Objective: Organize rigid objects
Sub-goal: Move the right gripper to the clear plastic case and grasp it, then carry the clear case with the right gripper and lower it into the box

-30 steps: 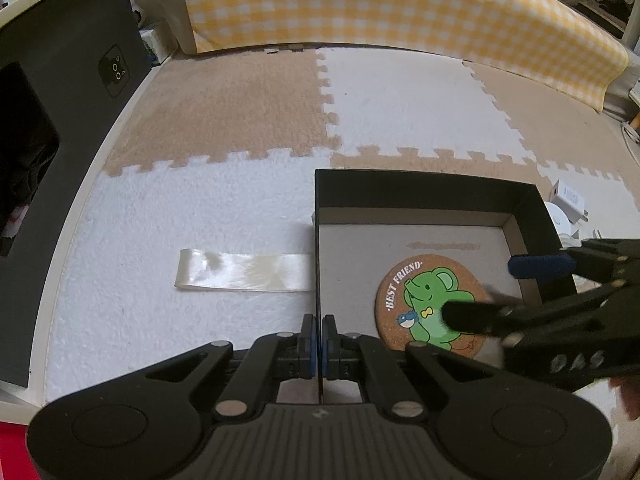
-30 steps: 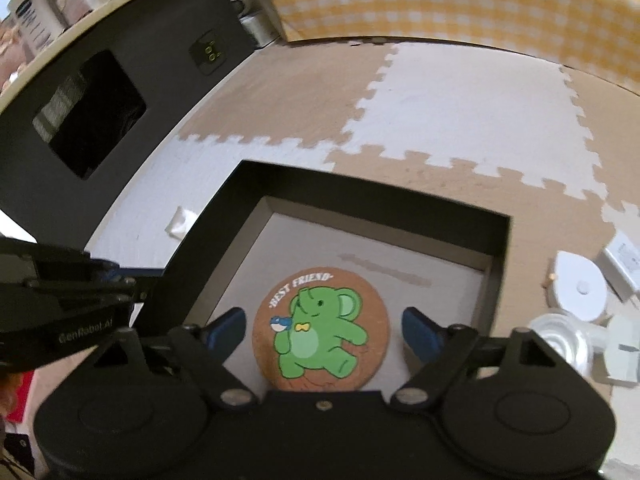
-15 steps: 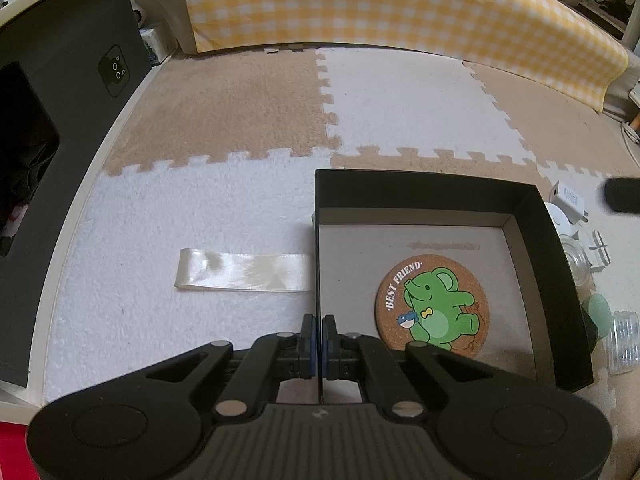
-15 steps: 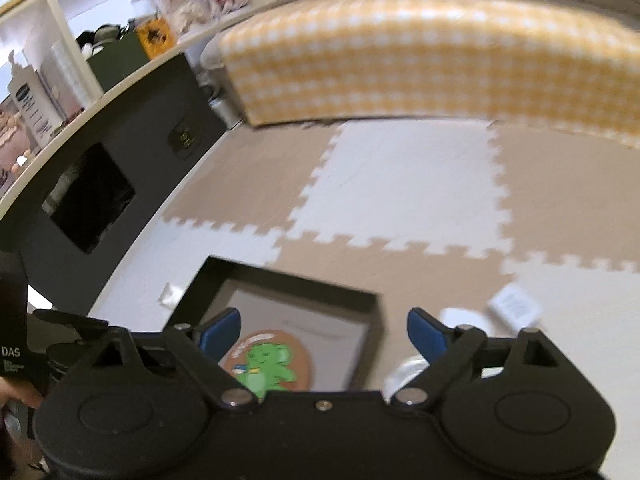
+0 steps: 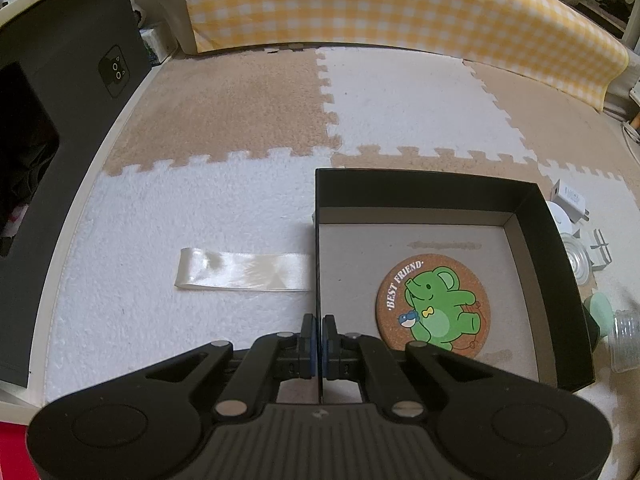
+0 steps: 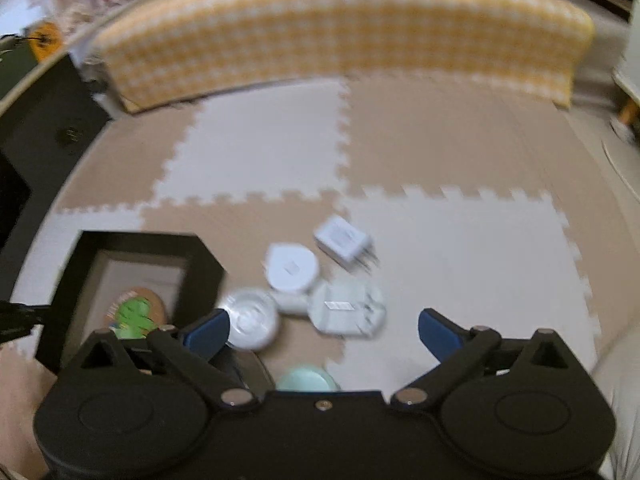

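Fingers of the left gripper (image 5: 318, 344) pinch the black box (image 5: 552, 248) wall; the right gripper (image 6: 324, 326) is opening, empty, above the white charger (image 6: 344, 242) and round pieces beside the box. Centre on one piece before closing.

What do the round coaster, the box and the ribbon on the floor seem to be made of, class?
Coaster: probably cork, matt, with a speckled brown rim around a printed green elephant.
Box: likely cardboard, matt black outside, with a plain grey floor and thin straight walls.
Ribbon: apparently satin fabric, glossy cream, with soft highlights and a folded end.
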